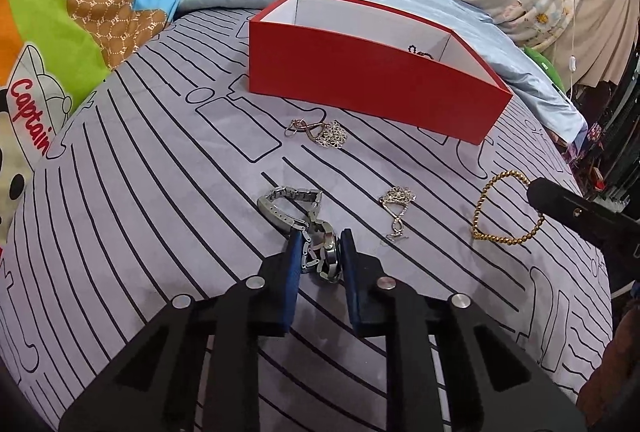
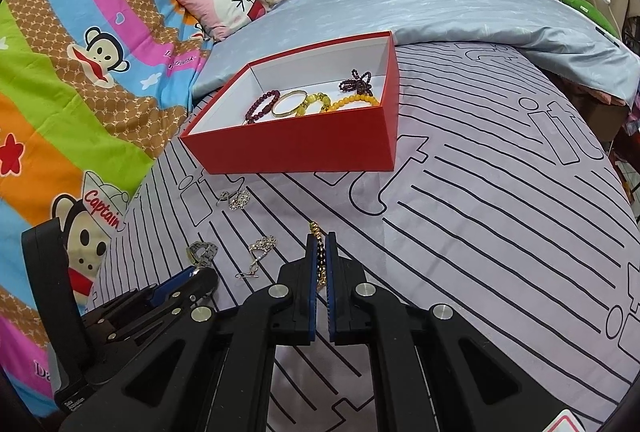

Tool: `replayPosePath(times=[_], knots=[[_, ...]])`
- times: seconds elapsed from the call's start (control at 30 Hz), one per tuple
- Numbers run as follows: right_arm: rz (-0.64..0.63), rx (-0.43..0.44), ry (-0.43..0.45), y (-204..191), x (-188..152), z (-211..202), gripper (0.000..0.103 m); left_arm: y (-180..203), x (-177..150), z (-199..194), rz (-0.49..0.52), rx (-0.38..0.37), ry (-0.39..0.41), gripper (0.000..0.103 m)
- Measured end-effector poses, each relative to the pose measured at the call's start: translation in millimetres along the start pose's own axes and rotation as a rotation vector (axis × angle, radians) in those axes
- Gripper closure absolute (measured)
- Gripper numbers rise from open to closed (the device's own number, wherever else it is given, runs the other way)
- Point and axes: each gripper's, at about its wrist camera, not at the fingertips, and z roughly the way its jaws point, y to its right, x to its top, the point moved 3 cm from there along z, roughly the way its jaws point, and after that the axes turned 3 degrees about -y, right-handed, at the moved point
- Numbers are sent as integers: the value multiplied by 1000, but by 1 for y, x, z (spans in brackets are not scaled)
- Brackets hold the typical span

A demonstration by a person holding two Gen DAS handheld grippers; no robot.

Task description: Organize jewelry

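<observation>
A red box [image 1: 360, 84] with a white inside stands on the bed; in the right wrist view the red box [image 2: 296, 144] holds several bead bracelets and a bangle [image 2: 288, 103]. My left gripper [image 1: 320, 244] has its blue pads around a silver metal watch [image 1: 316, 248] lying on the sheet. My right gripper [image 2: 320, 244] is shut on a gold bead bracelet [image 2: 318, 252], which shows lying on the sheet in the left wrist view [image 1: 504, 210]. Two silver filigree pieces [image 1: 326, 134] [image 1: 396, 204] lie loose on the sheet.
The grey sheet with black line print [image 2: 500, 232] covers the bed. A colourful cartoon quilt [image 2: 80, 72] lies at the left, a pale blue cover [image 2: 440, 8] and a pink pillow [image 2: 228, 4] behind the box.
</observation>
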Motion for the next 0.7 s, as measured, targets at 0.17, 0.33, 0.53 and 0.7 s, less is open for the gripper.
replayPosePath(times=[0.17, 0.33, 0.53, 0.7], knots=[[-6, 7, 3, -3, 0, -3, 99, 2, 1, -5, -8, -20, -5, 84], [-19, 17, 22, -11, 3, -13, 99, 5, 6, -21, -13, -44, 14, 85], [-30, 27, 52, -15, 12, -25, 99, 9, 17, -40, -9, -63, 47, 85], [-30, 50, 74, -18, 28, -33, 99, 13, 34, -52, 2, -73, 70, 85]])
